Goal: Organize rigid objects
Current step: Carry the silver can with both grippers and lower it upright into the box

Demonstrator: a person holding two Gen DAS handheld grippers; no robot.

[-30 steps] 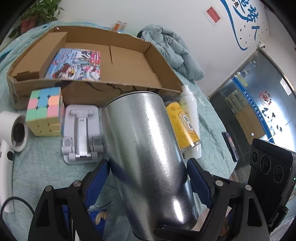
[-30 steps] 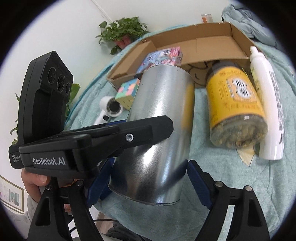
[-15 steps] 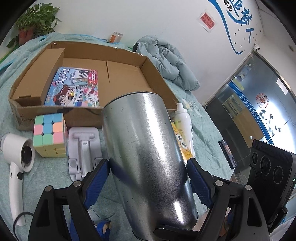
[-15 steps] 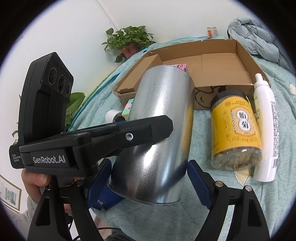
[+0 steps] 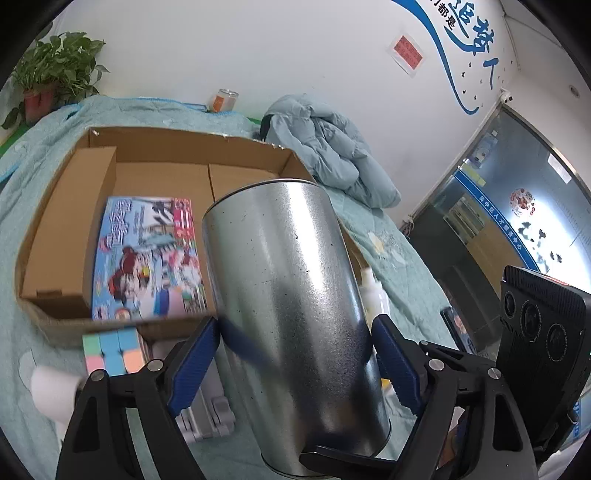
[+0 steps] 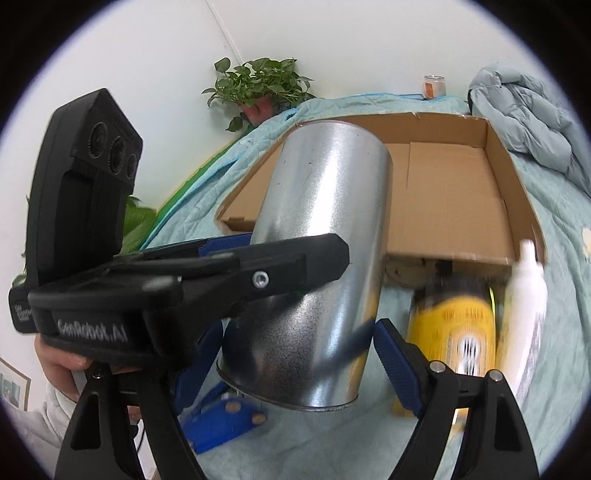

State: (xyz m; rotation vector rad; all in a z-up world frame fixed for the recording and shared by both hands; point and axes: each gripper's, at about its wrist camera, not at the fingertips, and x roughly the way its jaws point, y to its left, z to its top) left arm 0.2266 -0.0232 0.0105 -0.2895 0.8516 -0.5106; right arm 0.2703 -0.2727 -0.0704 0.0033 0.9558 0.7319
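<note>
Tin can [image 5: 295,302] clamped by both tongs, left tongs [image 5: 299,354] and right tongs [image 6: 295,354], tilted, airborne just short of the cardboard box [image 5: 66,236]; a two-sided grip likely steadies the wide can for the box.

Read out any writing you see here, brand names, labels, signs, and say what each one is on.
"GenRobot.AI": white print on the left gripper's black body.
Small white print at that body's end: too small to read.
Blue wall lettering: Chinese characters, cut off.
Red wall notice: too small.
Comic book cover title: blurred.
Yellow jar label: blurred.
Glass door signs: too small.
</note>
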